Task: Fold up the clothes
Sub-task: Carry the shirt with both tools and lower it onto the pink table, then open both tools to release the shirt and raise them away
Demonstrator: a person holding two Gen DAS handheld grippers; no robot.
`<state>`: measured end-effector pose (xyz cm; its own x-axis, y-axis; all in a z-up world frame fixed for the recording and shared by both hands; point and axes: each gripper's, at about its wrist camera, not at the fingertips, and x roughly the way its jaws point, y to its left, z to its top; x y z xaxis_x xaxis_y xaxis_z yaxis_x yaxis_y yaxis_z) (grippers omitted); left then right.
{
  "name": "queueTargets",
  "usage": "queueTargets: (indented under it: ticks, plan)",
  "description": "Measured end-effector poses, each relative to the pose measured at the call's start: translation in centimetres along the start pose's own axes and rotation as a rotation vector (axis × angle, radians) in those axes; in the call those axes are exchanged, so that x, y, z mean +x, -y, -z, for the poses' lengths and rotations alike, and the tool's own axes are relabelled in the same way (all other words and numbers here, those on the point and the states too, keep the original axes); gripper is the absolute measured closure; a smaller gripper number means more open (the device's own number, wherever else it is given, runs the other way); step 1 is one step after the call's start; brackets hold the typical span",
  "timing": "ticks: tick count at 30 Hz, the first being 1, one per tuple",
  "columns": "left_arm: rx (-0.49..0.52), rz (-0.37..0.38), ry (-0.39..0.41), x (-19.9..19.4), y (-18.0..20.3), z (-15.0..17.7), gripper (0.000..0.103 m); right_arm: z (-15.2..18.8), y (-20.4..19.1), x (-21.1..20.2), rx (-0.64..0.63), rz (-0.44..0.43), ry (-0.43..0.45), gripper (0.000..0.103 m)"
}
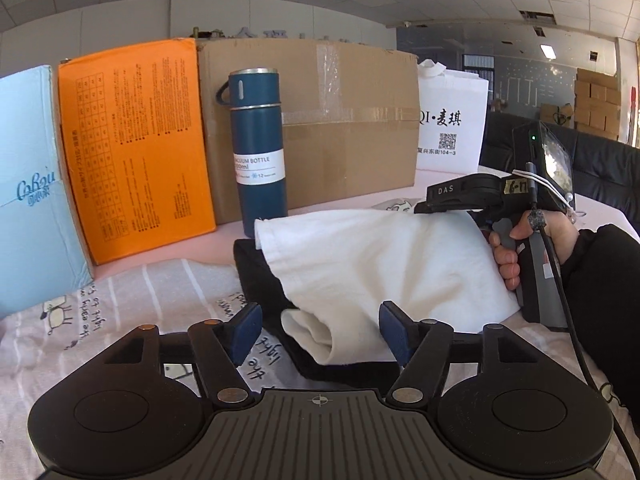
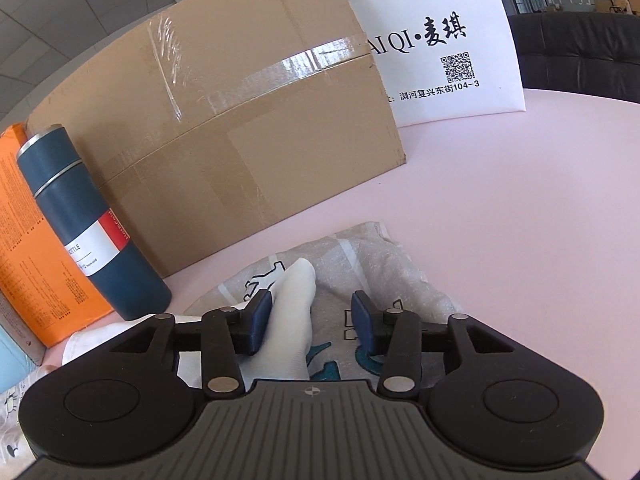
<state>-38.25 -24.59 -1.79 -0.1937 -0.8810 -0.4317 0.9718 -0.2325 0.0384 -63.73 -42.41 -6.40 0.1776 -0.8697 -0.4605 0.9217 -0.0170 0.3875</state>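
Observation:
A white garment [image 1: 380,264] lies in a loose folded heap over a black garment [image 1: 256,276] on the table. My left gripper [image 1: 320,332] is open, its blue pads on either side of the white garment's near rolled end, not gripping. My right gripper [image 2: 308,324] is open; a white fold [image 2: 288,320] runs between its fingers, against the left pad [image 2: 260,320]. The right gripper [image 1: 440,200] also shows in the left wrist view, over the white garment's far edge. A pale printed, striped garment [image 2: 360,264] lies underneath; it also shows in the left wrist view [image 1: 120,312].
A blue vacuum bottle [image 1: 258,152] stands just behind the clothes. Behind it are a large cardboard box [image 1: 320,120], an orange box [image 1: 136,144], a light blue box [image 1: 28,184] and a white bag [image 1: 452,120]. The table is pink [image 2: 500,200].

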Motion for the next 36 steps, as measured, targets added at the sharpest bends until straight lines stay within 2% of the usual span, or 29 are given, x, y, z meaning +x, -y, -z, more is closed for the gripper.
queueTargets:
  ticks: [2, 5, 8, 10, 12, 15, 19, 22, 25, 27, 30, 33, 36]
  plan:
    - [-0.008, -0.019, 0.017, -1.3, -1.1, 0.0, 0.024, 0.0, -0.3, -0.7, -0.004, 0.029, 0.03, 0.046]
    - [-0.024, -0.038, 0.051, -3.2, -2.9, -0.1, 0.017, 0.1, -1.6, -2.6, -0.048, 0.106, 0.11, 0.035]
    - [-0.051, -0.045, 0.08, -4.5, -4.4, -0.4, 0.014, 0.0, -3.3, -5.7, -0.037, 0.152, 0.181, 0.019]
    - [-0.06, -0.039, 0.102, -5.3, -5.0, -0.5, 0.012, 0.2, -4.8, -8.2, -0.045, 0.159, 0.219, 0.014]
    - [-0.068, -0.027, 0.135, -6.5, -5.5, -0.7, 0.01, 1.0, -7.1, -11.1, -0.073, 0.176, 0.261, 0.0]
    - [-0.082, -0.01, 0.195, -8.3, -6.4, -1.1, 0.005, 2.2, -10.4, -15.3, -0.113, 0.192, 0.311, 0.0]
    - [-0.135, 0.009, 0.296, -11.0, -8.4, -1.4, 0.0, 3.9, -15.1, -20.8, -0.183, 0.11, 0.308, 0.0]
    - [-0.168, 0.046, 0.35, -13.0, -10.4, -1.3, 0.0, 5.5, -18.4, -24.3, -0.181, 0.112, 0.331, 0.0]
    - [-0.159, 0.084, 0.379, -15.0, -12.4, -1.4, 0.0, 7.5, -21.1, -26.9, -0.131, 0.15, 0.368, 0.0]
    - [-0.191, 0.1, 0.398, -15.8, -13.7, -1.5, 0.0, 8.8, -22.6, -28.5, -0.115, 0.168, 0.396, 0.0]
    - [-0.24, 0.07, 0.419, -16.4, -15.1, -1.7, 0.0, 11.0, -24.8, -30.7, -0.098, 0.233, 0.457, 0.0]
    - [-0.246, 0.057, 0.439, -17.0, -15.6, -1.7, 0.0, 12.8, -26.2, -32.0, -0.093, 0.303, 0.464, 0.0]
    - [-0.227, 0.085, 0.442, -17.3, -15.1, -1.9, 0.0, 13.8, -27.2, -32.9, -0.093, 0.35, 0.453, 0.0]
